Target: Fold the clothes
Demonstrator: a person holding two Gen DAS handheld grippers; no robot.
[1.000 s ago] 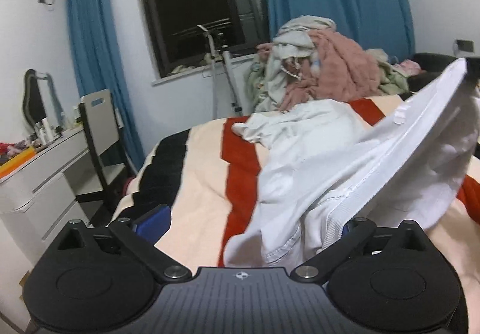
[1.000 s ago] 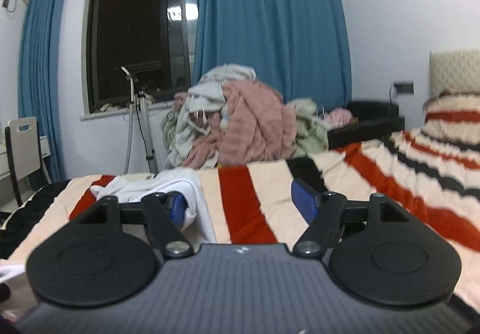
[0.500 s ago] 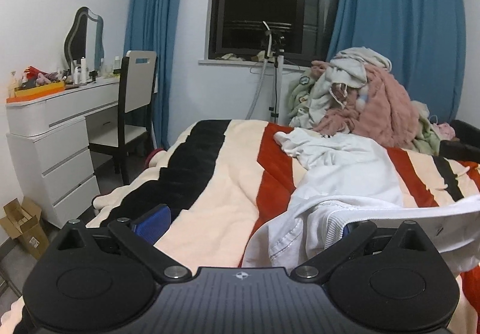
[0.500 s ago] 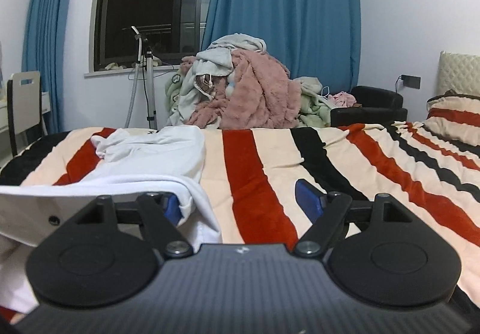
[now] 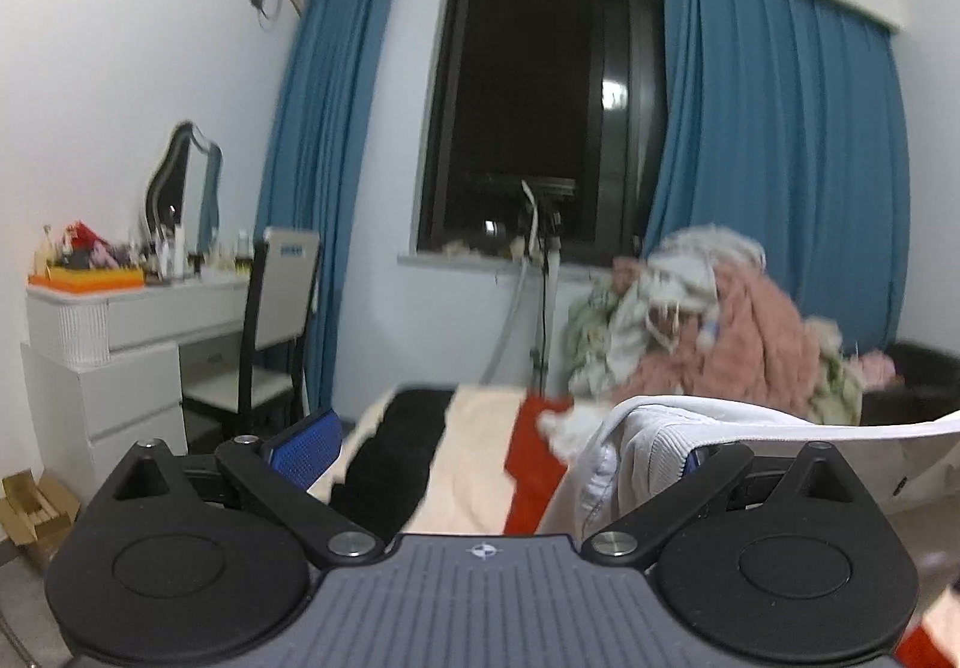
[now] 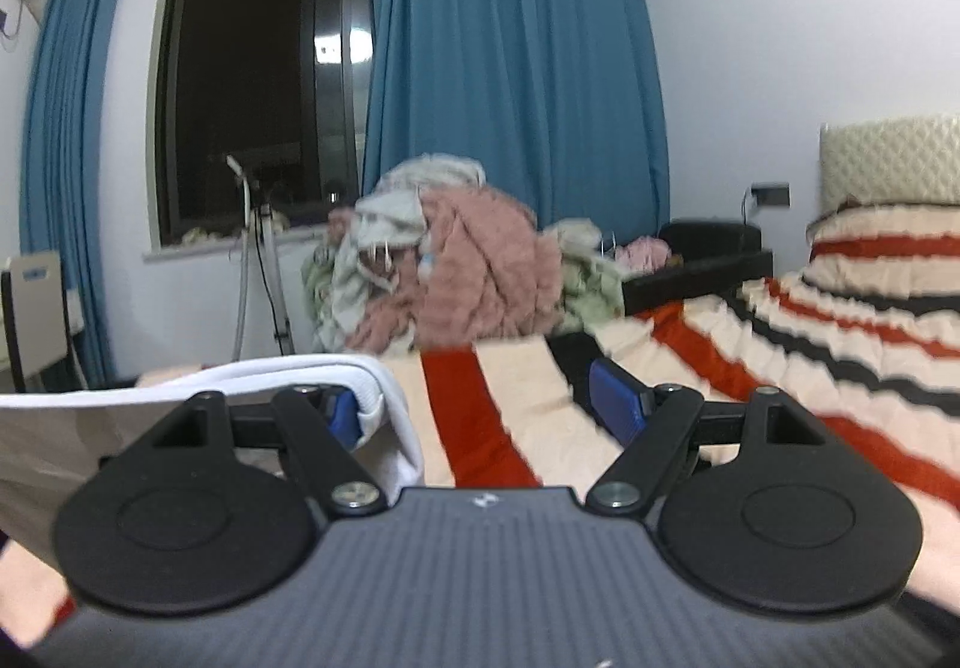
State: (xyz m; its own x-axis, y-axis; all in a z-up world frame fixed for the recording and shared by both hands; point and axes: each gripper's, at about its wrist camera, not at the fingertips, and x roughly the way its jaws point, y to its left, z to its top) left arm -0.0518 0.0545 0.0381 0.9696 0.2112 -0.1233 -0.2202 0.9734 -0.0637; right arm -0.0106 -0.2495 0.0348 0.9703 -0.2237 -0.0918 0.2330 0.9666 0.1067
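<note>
Both grippers have risen, jaws wide: left gripper point(image 5: 510, 449), right gripper point(image 6: 477, 407). White garment point(image 5: 654, 446) drapes over inner fingers (unclamped) at three o'clock. Lifting step; next, spread it on the bed point(image 6: 690, 362).

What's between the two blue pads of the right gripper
In the right wrist view, nothing is clamped between the right gripper's pads: only the striped bedspread shows through the gap. The white garment drapes over the left pad's outer side.

surface: I see a bed point(image 6: 690, 344) under a cream, red and black striped blanket point(image 6: 480, 410) | far end: heaped clothes pile point(image 6: 456, 272) | near: white garment point(image 5: 690, 428)
</note>
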